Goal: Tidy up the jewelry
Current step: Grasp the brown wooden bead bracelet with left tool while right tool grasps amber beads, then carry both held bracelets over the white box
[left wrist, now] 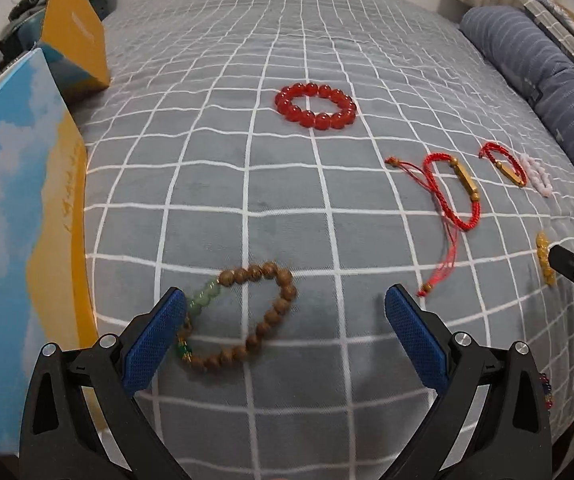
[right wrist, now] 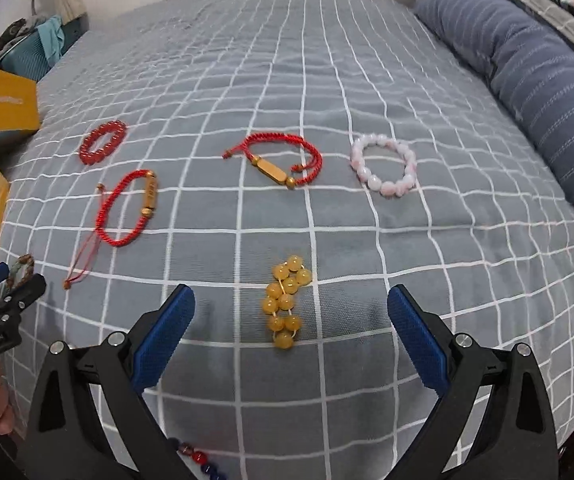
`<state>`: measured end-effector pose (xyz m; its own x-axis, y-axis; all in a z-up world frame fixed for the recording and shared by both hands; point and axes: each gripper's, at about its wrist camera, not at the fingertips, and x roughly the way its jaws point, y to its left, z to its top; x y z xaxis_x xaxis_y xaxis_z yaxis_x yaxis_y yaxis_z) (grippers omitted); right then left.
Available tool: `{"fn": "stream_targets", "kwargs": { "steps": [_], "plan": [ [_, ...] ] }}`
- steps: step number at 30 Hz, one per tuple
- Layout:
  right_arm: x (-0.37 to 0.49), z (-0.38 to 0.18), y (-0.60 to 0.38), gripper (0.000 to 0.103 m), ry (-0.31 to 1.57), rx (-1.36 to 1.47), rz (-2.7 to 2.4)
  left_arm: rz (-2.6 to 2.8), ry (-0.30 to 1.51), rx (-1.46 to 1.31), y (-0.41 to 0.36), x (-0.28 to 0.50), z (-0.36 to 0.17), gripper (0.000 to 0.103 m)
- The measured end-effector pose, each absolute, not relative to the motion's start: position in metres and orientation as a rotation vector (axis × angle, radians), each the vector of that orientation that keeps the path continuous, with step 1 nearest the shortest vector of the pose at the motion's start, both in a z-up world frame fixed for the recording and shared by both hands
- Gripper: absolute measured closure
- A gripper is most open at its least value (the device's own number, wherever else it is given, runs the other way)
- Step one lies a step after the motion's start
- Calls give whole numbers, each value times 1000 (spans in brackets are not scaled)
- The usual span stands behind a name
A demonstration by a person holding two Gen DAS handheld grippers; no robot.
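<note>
Both tongs are held wide apart and nothing is clamped in them. The left tongs [left wrist: 287,304] are lowered over the wooden bracelet [left wrist: 247,316], which lies on the bed [left wrist: 207,200] between the pads, its green beads just beside the left pad [left wrist: 155,344]. The right tongs [right wrist: 291,304] are placed over the yellow bracelet [right wrist: 287,304], which lies folded between the pads without being touched.

Further ahead of the tongs, a red bead bracelet [left wrist: 315,106], two red cord bracelets [right wrist: 129,208] [right wrist: 277,160] and a pink bracelet [right wrist: 383,166] are spread well apart on the bed. Some dark and red beads [right wrist: 197,458] are seen under the right tongs. A box [left wrist: 27,216] stands at the left of the left tongs.

It is judged that the task is at the beginning: no piece is seen gathered or put away, so nearly all remains.
</note>
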<state>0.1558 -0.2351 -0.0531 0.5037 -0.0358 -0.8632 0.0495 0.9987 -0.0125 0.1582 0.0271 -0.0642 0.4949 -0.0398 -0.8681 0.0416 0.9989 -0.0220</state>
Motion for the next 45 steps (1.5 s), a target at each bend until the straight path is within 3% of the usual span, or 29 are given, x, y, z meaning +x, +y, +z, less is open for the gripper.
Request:
{"fn": "stream_targets", "kwargs": {
  "steps": [4, 7, 15, 16, 18, 19, 20, 21, 45],
  "plan": [
    [160, -62, -237, 10, 1070, 29, -44, -60, 1064, 1, 27, 161, -67, 6],
    [163, -67, -238, 21, 1102, 55, -18, -78, 1068, -21, 28, 161, -67, 15],
    [167, -75, -238, 49, 1157, 111, 4, -103, 1091, -55, 35, 161, -66, 63],
    [167, -75, -239, 57, 1159, 118, 0, -104, 1095, -57, 36, 161, -66, 67],
    [168, -74, -242, 74, 1160, 129, -7, -119, 1104, -72, 37, 161, -65, 89],
    [168, -74, -243, 85, 1161, 135, -12, -125, 1109, -79, 37, 161, -65, 94],
    [168, -74, -245, 93, 1161, 139, -20, -131, 1113, -87, 37, 161, -65, 94],
    [168, -73, -246, 94, 1161, 139, -27, -135, 1113, -86, 37, 160, -64, 94],
    [157, -48, -246, 94, 1101, 108, -44, -113, 1081, -36, 32, 152, -46, 95]
  ]
}}
